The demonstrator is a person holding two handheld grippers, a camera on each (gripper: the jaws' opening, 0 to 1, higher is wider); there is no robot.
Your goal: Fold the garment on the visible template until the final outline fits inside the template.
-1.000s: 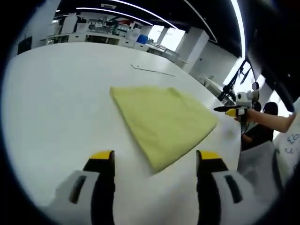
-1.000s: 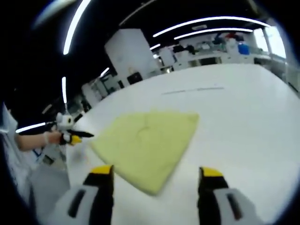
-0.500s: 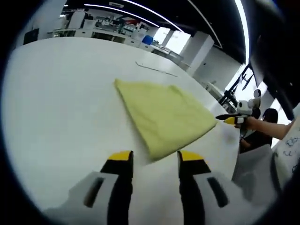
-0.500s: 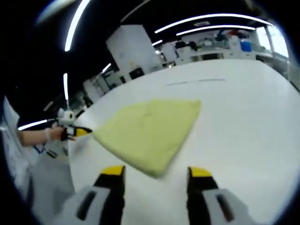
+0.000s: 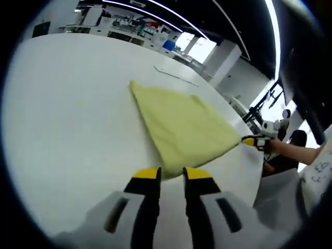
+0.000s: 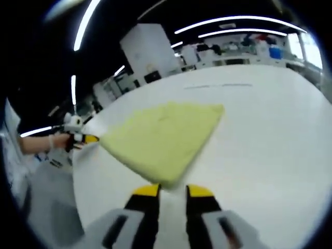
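A yellow-green garment (image 5: 180, 128) lies flat on a big white table (image 5: 67, 104). It is folded into a shape with four sides and looks smooth. In the right gripper view the same garment (image 6: 162, 136) sits in the middle of the table (image 6: 270, 124), with one corner pointing at the camera.

The left gripper (image 5: 170, 173) hangs just over the near corner of the garment. Its two yellow-tipped jaws are close together with only a thin gap between them. No cloth can be seen between the tips, so it is holding nothing that shows.

The right gripper (image 6: 173, 191) is at the other near corner, just past the cloth's edge. Its jaws are also almost together, with a narrow gap. Whether they pinch the corner of the cloth cannot be told.

In the left gripper view, the right gripper (image 5: 255, 140) comes in at the far right side, held by a hand (image 5: 275, 146), with its tip right at the garment's corner.

A thin dark line (image 5: 176, 76) is marked on the table beyond the garment. Far behind, there are shelves and long bright lights on the ceiling.
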